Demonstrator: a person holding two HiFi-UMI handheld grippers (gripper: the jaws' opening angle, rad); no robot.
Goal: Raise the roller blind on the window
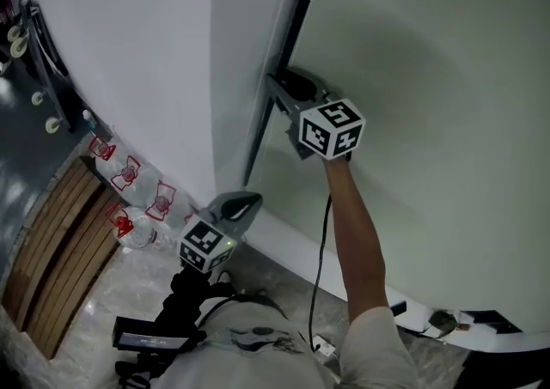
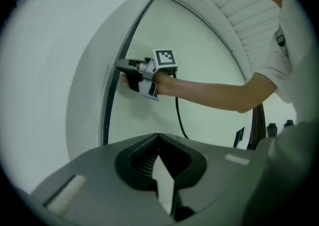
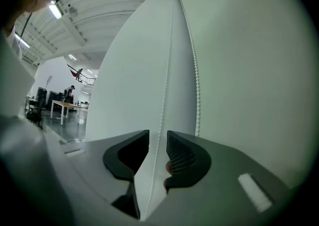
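The pale roller blind (image 1: pixel 430 69) hangs to the right of a dark window frame strip (image 1: pixel 279 52). Its white bead chain (image 3: pixel 167 85) runs down along that edge, with a second strand (image 3: pixel 196 80) beside it. My right gripper (image 1: pixel 277 84) is held high against the frame. It is open, and one chain strand passes between its jaws (image 3: pixel 157 155) with a gap on both sides. The left gripper view shows it from below (image 2: pixel 122 69). My left gripper (image 1: pixel 245 201) hangs lower, pointing at the wall, open with nothing in it (image 2: pixel 162 170).
Several water bottles with red labels (image 1: pixel 129 177) lie on the floor by the wall. A wooden slatted pallet (image 1: pixel 60 241) sits to their left, below a dark rack (image 1: pixel 43 61). A black cable (image 1: pixel 320 250) hangs from the right gripper to the floor.
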